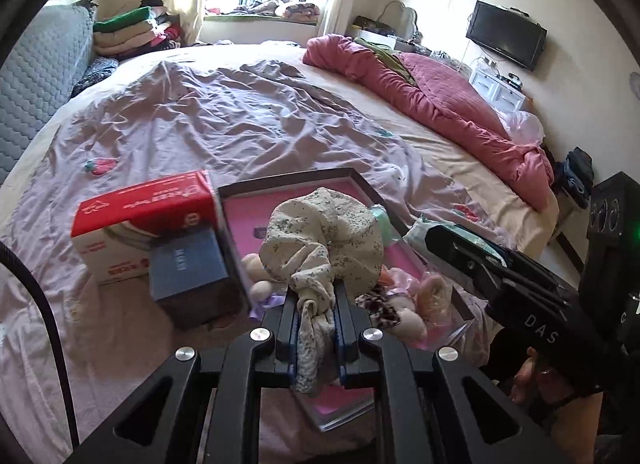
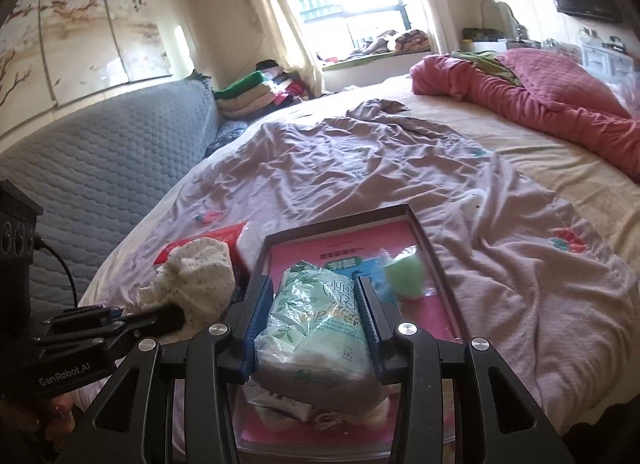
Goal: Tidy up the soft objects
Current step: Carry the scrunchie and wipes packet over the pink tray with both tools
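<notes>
Rumpled lilac bedding (image 1: 224, 120) carries a dark-rimmed tray (image 1: 298, 177) with a pink floor near the front, a red box (image 1: 148, 200) just left of it. The left gripper (image 1: 316, 304) pinches the tail of a speckled cream cloth (image 1: 320, 232), held above the tray; that thin hold could slip, and the cloth might fall onto the small soft things below. The right gripper (image 2: 316, 300) squeezes a green tissue pack (image 2: 320, 316) over the tray; its slick wrapper could slide out. Only the right view shows the pack's print; only the left shows the cluttered near corner.

Speckled cloth (image 1: 320, 232) matt; tissue pack (image 2: 316, 324) glossy plastic.
</notes>
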`<state>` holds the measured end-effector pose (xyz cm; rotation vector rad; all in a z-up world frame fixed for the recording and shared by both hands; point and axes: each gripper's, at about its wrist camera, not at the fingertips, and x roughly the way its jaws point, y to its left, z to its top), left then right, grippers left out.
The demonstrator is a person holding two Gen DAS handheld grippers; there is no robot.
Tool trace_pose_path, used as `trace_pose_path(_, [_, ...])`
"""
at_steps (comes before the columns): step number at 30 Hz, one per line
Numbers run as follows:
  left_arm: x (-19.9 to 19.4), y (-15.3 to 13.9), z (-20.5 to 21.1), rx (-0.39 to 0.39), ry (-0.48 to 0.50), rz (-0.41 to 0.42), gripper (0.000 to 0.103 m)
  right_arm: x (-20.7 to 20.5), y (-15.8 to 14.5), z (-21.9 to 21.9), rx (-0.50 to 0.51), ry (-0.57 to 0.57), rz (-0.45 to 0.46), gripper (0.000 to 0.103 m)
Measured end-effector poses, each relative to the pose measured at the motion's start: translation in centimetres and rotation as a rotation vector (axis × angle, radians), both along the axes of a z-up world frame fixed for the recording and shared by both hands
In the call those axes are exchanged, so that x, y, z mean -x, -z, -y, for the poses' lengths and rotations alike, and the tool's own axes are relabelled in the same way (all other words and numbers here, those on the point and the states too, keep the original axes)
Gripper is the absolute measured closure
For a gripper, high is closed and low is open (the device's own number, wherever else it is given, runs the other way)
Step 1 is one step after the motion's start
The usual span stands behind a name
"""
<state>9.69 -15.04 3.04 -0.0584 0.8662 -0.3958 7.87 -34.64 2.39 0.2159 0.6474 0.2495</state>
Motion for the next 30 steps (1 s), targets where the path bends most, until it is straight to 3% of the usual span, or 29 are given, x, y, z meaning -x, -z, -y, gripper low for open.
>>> trace_pose_path(13, [-1.5,2.1,2.7,-0.054,0.016,-0.027,0.089,-1.1,1.4,0.2,0.022,-0.003,-0.017,0.06])
trace_pose_path(30, [-3.3,5.8,3.1,-0.083,0.012,-0.085,0.089,-2.5,3.5,0.7,0.039,0.015,-0.04,0.06])
